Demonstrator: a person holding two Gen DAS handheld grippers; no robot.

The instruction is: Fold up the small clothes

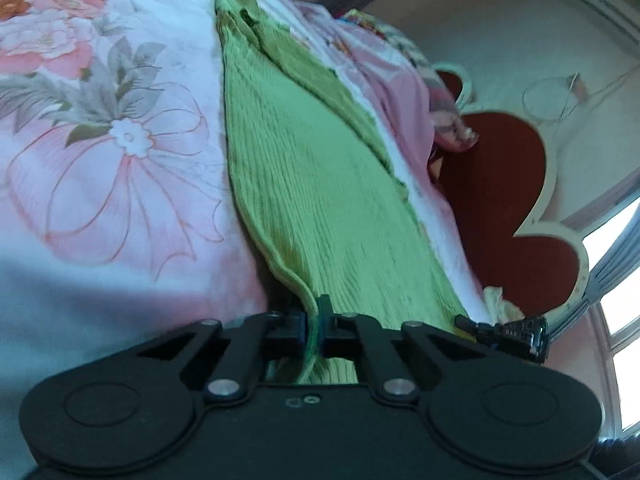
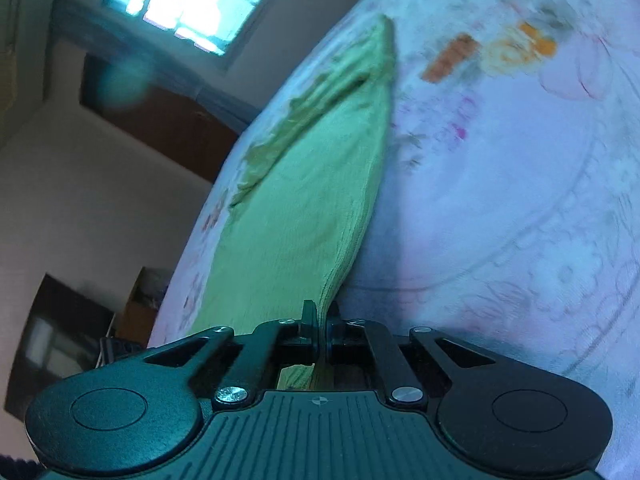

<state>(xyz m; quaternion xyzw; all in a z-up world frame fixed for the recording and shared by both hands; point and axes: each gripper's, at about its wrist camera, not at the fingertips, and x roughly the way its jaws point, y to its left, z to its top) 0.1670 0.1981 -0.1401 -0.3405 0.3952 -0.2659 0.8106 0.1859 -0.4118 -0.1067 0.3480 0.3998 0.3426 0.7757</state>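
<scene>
A small light-green ribbed garment (image 1: 304,168) lies stretched over a floral bedsheet (image 1: 112,128). My left gripper (image 1: 314,320) is shut on the garment's near edge, which runs between its jaws. In the left wrist view the other gripper's black tip (image 1: 508,332) shows at the garment's far right corner. In the right wrist view the same green garment (image 2: 308,184) stretches away from me, and my right gripper (image 2: 320,332) is shut on its near edge. The far end of the garment rests on the sheet (image 2: 500,200).
A dark red heart-shaped headboard (image 1: 508,184) with a white rim stands beside the bed. A window (image 2: 192,0) and dark wooden furniture (image 2: 160,120) show past the bed's edge. A crumpled pink cloth (image 1: 404,92) lies near the headboard.
</scene>
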